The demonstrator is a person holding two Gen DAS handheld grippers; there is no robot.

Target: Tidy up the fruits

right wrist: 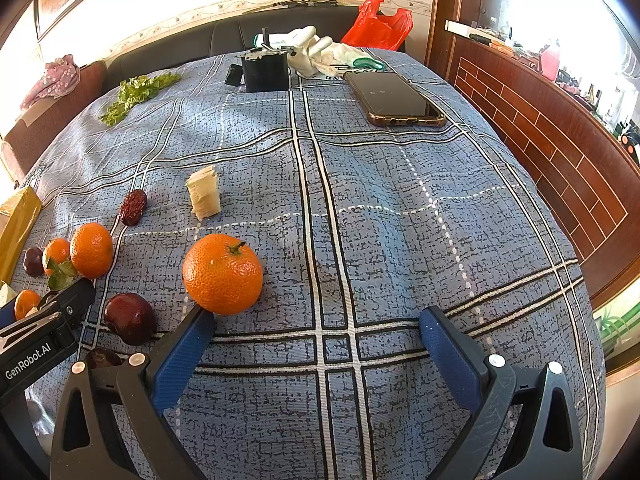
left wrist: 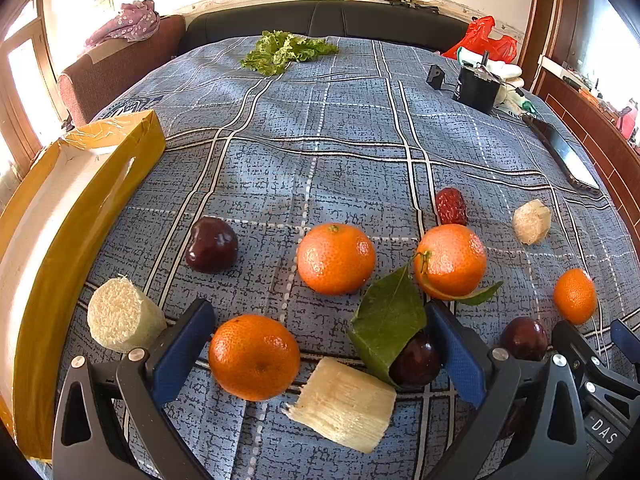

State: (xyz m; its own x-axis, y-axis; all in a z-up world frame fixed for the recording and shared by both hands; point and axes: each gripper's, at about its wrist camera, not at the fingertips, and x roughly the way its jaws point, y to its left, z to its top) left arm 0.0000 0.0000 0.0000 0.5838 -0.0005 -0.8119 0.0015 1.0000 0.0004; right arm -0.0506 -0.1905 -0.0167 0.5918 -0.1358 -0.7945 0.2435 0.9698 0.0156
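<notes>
Fruit lies scattered on the blue checked cloth (left wrist: 320,152). My left gripper (left wrist: 320,312) is open and low over the cloth. Between its fingers lie an orange (left wrist: 254,356), a sugarcane piece (left wrist: 344,404), a green leaf (left wrist: 388,320) and a dark plum (left wrist: 416,360) half under the leaf. Just beyond sit two more oranges (left wrist: 336,258) (left wrist: 450,260), another plum (left wrist: 211,245) and a red date (left wrist: 451,206). My right gripper (right wrist: 316,316) is open over bare cloth. A stemmed orange (right wrist: 222,274) touches its left fingertip (right wrist: 202,320), and a plum (right wrist: 130,318) lies further left.
A yellow box (left wrist: 80,208) with a white inside stands at the left edge. Lettuce (left wrist: 288,50), a black box (left wrist: 476,88), white gloves (right wrist: 316,54), a red bag (right wrist: 378,24) and a phone (right wrist: 396,98) lie further back. The cloth drops off at right beside a wooden panel (right wrist: 560,152).
</notes>
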